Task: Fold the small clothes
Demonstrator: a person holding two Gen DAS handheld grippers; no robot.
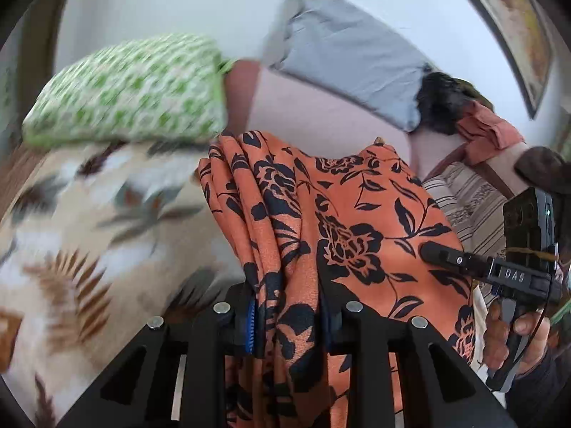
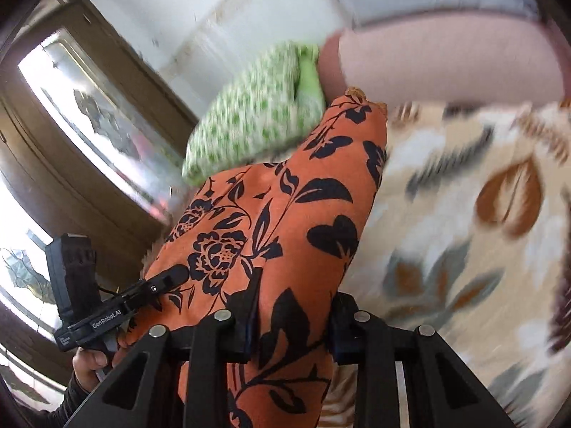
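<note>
An orange garment with a black flower print (image 1: 342, 214) hangs between both grippers, lifted above the bed. My left gripper (image 1: 291, 324) is shut on a bunched edge of it. My right gripper (image 2: 294, 324) is shut on another edge of the same garment (image 2: 285, 214). The right gripper also shows in the left wrist view (image 1: 442, 253), pinching the cloth at its right side. The left gripper shows in the right wrist view (image 2: 171, 276), pinching at the left. The garment's lower part is hidden below the frames.
A cream blanket with a leaf print (image 1: 89, 232) covers the bed below. A green and white pillow (image 1: 128, 89) and a grey pillow (image 1: 349, 57) lie at the back by the white wall. A pile of clothes (image 1: 474, 125) lies at the right. A wooden window frame (image 2: 89, 125) is at the left.
</note>
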